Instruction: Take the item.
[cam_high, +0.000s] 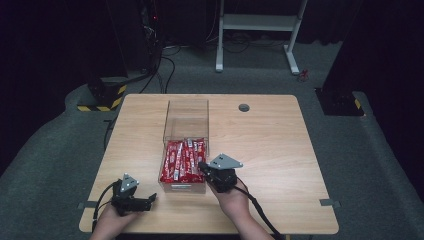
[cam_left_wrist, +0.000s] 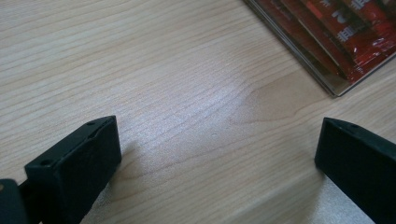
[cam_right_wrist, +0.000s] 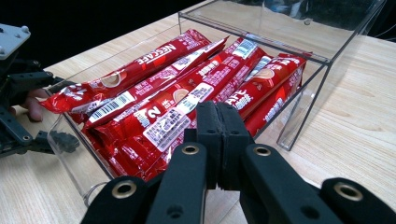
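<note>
A clear plastic box stands mid-table, its near half packed with red coffee stick packets. My right gripper sits at the box's near right side, its tips level with the packets. In the right gripper view its jaws are pressed together with nothing between them, just in front of the packets and the box wall. My left gripper rests low over bare wood left of the box. Its jaws are spread wide and empty, with the box corner and packets beyond.
A black grommet hole lies in the table's far side. The far half of the box holds nothing. A white desk frame and a yellow-and-black striped base stand on the floor behind the table. The other gripper is at the left.
</note>
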